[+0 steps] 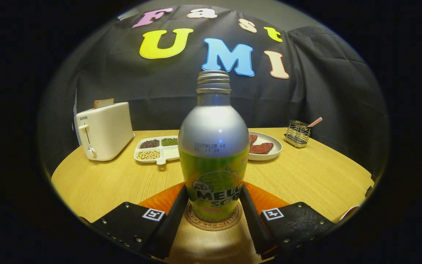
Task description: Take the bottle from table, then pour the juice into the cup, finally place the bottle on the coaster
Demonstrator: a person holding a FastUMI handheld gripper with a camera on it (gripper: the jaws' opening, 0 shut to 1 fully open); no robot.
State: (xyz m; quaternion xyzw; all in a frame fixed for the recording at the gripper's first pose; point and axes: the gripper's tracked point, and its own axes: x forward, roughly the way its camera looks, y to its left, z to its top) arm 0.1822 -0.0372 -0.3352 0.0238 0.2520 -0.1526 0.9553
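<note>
Standing upright on one round coaster [214, 223], the single uncapped bottle [214, 161] sits between your gripper [214, 205] fingers, both pressed against its lower sides. Beyond it on the wooden table [306, 176] you have one toaster [104, 131] holding one slice of bread, one divided tray [158, 148] with three fillings, one plate [267, 146] of two reddish pieces, and one wire holder [298, 133].

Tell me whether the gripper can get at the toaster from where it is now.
Probably not yet: the gripper is shut on the bottle over the coaster; the toaster stands well beyond.
</note>
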